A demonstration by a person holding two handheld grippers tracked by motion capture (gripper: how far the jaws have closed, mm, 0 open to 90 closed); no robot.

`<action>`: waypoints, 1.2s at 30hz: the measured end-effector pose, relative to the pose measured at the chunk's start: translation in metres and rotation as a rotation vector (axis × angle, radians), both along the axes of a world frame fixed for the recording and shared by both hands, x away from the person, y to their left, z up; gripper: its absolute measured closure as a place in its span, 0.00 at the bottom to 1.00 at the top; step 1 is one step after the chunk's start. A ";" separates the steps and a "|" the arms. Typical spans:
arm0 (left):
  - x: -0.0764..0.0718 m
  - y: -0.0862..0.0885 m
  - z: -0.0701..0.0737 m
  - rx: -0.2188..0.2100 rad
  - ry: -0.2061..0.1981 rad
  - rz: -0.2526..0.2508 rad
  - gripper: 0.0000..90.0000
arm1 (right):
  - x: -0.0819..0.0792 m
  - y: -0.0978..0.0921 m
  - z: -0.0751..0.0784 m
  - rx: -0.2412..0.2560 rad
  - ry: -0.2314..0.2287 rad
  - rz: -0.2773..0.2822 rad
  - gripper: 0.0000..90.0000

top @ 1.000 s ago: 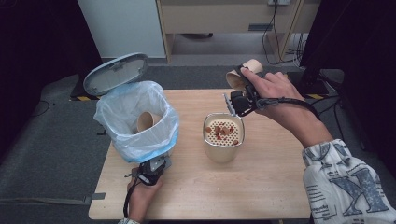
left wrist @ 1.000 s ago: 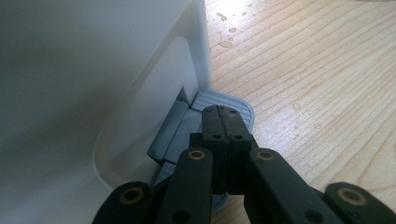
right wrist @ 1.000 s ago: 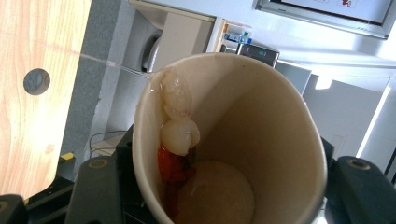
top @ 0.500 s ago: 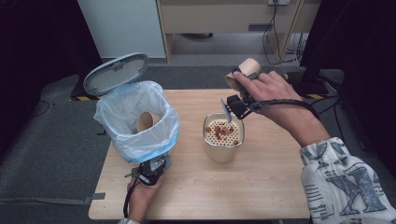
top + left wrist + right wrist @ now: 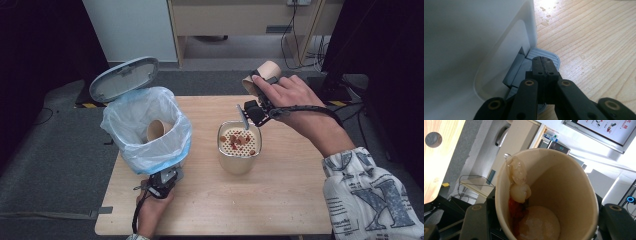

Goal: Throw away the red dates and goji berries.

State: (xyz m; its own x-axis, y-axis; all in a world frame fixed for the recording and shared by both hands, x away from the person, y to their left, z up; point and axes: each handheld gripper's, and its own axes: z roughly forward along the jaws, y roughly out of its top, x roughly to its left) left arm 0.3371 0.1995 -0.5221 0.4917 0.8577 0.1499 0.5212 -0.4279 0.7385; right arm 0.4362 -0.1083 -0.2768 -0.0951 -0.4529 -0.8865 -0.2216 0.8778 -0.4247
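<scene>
A white pedal bin [image 5: 145,145] lined with a pale blue bag stands on the left of the wooden table [image 5: 280,200], its grey lid [image 5: 123,78] up. A paper cup [image 5: 156,130] lies inside it. My left gripper [image 5: 162,181] is shut, its tips [image 5: 543,62] resting on the bin's grey pedal [image 5: 551,53]. My right gripper [image 5: 261,87] is shut on a second paper cup [image 5: 267,72], held tilted in the air behind a beige container [image 5: 239,160] topped by a perforated strainer with red bits. That cup [image 5: 564,185] has ice [image 5: 517,173] and red residue stuck inside.
Water drops dot the table [image 5: 586,37] near the pedal. A wooden cabinet [image 5: 240,20] and cables stand beyond the table's far edge. Bare tabletop lies in front of the container and on its right.
My right hand has lifted the cup a little higher and farther back from the strainer. The left gripper has stayed on the pedal.
</scene>
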 end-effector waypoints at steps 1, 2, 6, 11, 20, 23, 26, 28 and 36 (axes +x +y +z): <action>0.000 0.000 0.000 0.000 0.001 0.001 0.99 | 0.000 -0.001 0.002 0.006 -0.003 -0.003 0.42; 0.000 0.000 0.000 0.000 0.001 0.001 0.99 | 0.001 -0.001 0.002 0.009 -0.006 -0.005 0.42; 0.000 0.000 0.000 -0.002 0.003 0.001 0.99 | 0.002 0.005 -0.015 -0.102 -0.033 -0.007 0.43; 0.000 0.000 0.000 -0.006 0.004 0.001 0.99 | 0.002 0.014 -0.044 -0.216 -0.004 0.000 0.43; 0.000 0.000 0.000 -0.003 0.001 0.004 0.99 | 0.001 0.005 -0.028 -0.188 -0.013 -0.002 0.42; 0.000 0.000 0.000 -0.004 0.003 0.002 0.99 | 0.001 0.004 -0.026 -0.179 -0.011 0.003 0.42; 0.000 0.000 0.000 -0.004 0.003 0.002 0.99 | 0.001 0.004 -0.021 -0.147 -0.018 -0.004 0.42; 0.000 0.000 0.000 -0.003 0.002 0.005 0.99 | 0.005 0.007 -0.030 -0.145 -0.043 -0.026 0.43; 0.000 0.000 0.000 -0.006 0.004 0.002 0.99 | 0.006 0.011 -0.062 -0.355 -0.012 -0.009 0.43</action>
